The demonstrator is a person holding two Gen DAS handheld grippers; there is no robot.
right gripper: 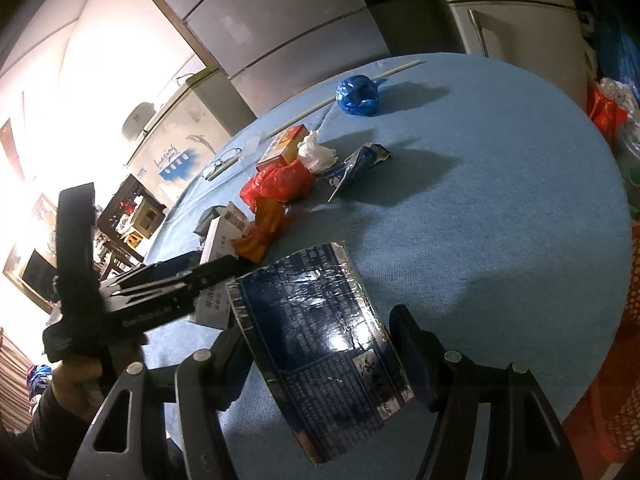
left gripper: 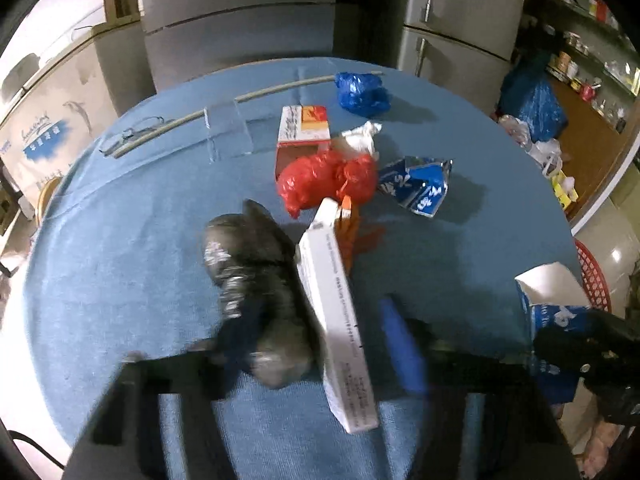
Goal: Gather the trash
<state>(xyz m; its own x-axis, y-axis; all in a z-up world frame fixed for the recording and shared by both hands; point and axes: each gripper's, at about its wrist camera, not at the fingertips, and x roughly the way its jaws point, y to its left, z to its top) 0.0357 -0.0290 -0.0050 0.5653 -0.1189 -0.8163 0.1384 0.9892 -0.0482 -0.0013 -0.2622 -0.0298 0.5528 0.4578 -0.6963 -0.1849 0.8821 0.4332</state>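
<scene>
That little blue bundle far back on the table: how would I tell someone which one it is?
Start at the round blue table and look to its far edge, beside the thin pale rod. The crumpled blue plastic bag lies there alone, behind the red bag; the other blue items are printed cartons.

A: Where does the white flat cardboard box [left gripper: 340, 320] sit on the round blue-clothed bench [left gripper: 120, 240]?

B: Centre, with a grey crumpled plastic bag [left gripper: 248, 292] touching it at nine o'clock.

A: And beyond it?

B: At twelve o'clock, a red crumpled plastic bag [left gripper: 324, 180]; a flattened blue-and-white carton [left gripper: 420, 188] lies at that bag's three o'clock.
</scene>
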